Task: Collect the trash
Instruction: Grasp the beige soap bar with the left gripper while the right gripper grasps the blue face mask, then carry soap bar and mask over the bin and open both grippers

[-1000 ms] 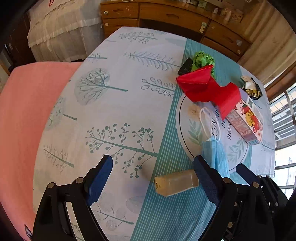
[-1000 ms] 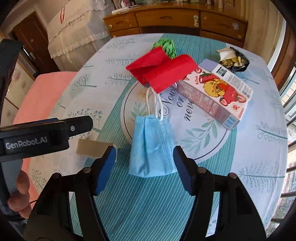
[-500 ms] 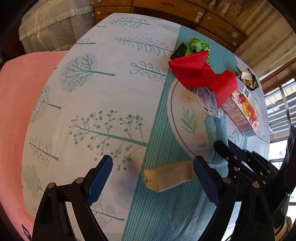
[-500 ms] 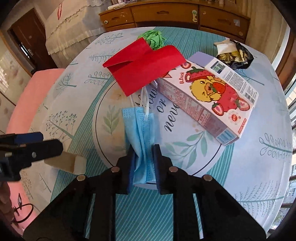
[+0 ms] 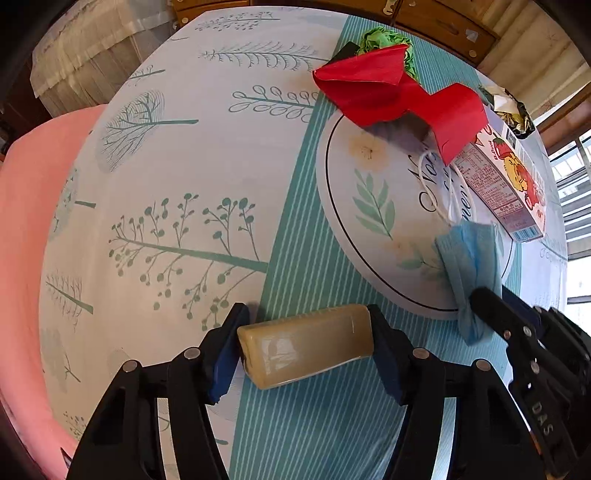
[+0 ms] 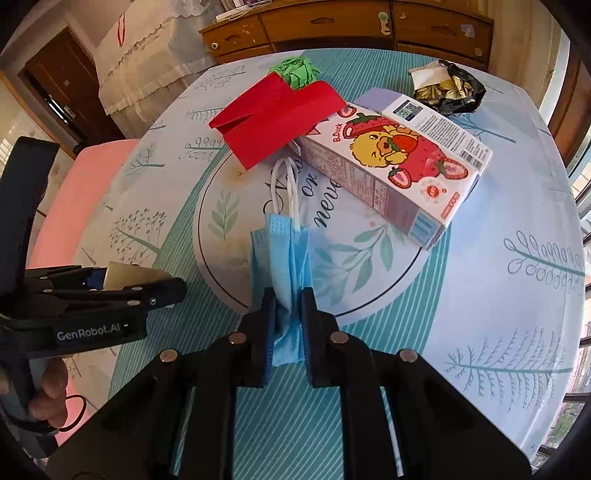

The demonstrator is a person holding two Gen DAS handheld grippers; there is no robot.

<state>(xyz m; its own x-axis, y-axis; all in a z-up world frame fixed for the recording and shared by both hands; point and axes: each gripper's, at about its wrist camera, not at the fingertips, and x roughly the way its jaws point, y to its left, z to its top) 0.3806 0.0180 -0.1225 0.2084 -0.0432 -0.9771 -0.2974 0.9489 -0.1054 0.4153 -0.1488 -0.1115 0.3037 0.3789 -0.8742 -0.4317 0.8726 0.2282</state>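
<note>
- My left gripper (image 5: 306, 347) is closing its jaws onto the tan packet (image 5: 306, 345) lying on the table (image 5: 221, 155)
- My right gripper (image 6: 288, 314) is pinching the blue mask (image 6: 284, 258), jaws nearly shut; nothing is lifted yet
- Red paper (image 6: 273, 114), juice carton (image 6: 399, 162), green wad (image 6: 295, 70) and foil wrapper (image 6: 447, 86) are awaiting collection

The counter (image 5: 221, 155) wears a matt printed cloth, smooth with faint creases, and the blue face mask (image 6: 288, 258) is soft pleated fabric. The tan packet (image 5: 306, 347) has a glossy film wrap that catches the light, while the red folded sheet (image 6: 273, 118) looks like matt paper and the strawberry carton (image 6: 399, 166) smooth printed card. Both claws are matt black plastic with small metal rivets, and the drawer cabinet (image 6: 332, 26) is worn wood.
</note>
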